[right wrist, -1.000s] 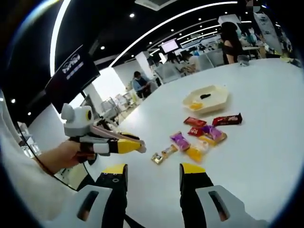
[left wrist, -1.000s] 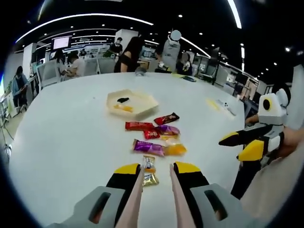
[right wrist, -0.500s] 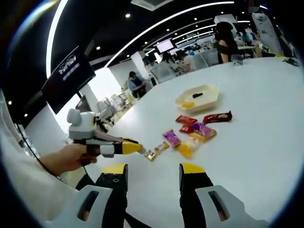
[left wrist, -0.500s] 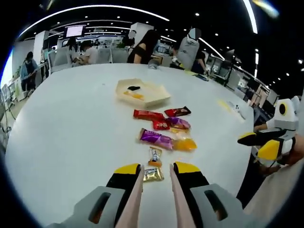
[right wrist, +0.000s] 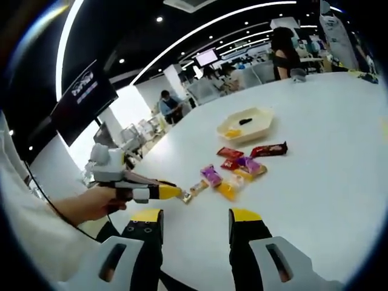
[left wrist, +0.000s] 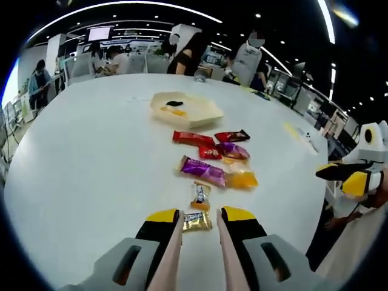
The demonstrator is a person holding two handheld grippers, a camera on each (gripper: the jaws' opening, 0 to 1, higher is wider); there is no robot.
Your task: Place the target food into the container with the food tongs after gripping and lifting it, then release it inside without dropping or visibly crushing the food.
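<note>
Two grippers: the left gripper (left wrist: 200, 219) is down at the table, its yellow-tipped jaws a narrow gap apart around a small gold foil-wrapped candy (left wrist: 197, 221) and not visibly clamped on it; pinkish tong blades run along the jaws' inner faces. The right gripper (right wrist: 197, 221) hovers clear, jaws wide apart, nothing between them.
Target food: the gold candy lies flat on the table between the left jaw tips. In the right gripper view it sits at the tip of the left gripper (right wrist: 173, 193), ahead and left of the right jaws.
Handling: judged light, crinkly and slick in its foil. A gentle pinch across the short middle of the wrapper looks safest; a hard squeeze could dent the sweet, and a grip on a foil end could let it slip.
Just beyond the jaws: a second small gold-and-white wrapped sweet (left wrist: 200, 196), then a purple foil packet (left wrist: 204, 170) and an orange jelly-like pouch (left wrist: 244, 179).
Further out: red wrapped bars (left wrist: 193, 138) and a dark red bar (left wrist: 232, 136).
Container: a pale cream hexagonal tray (left wrist: 200, 116), well beyond the sweets, already holding an orange piece and a dark piece.
Surface: a broad white round table (left wrist: 85, 157), smooth and glossy.
Room: an open-plan office with ring lights overhead and people seated at desks behind.
</note>
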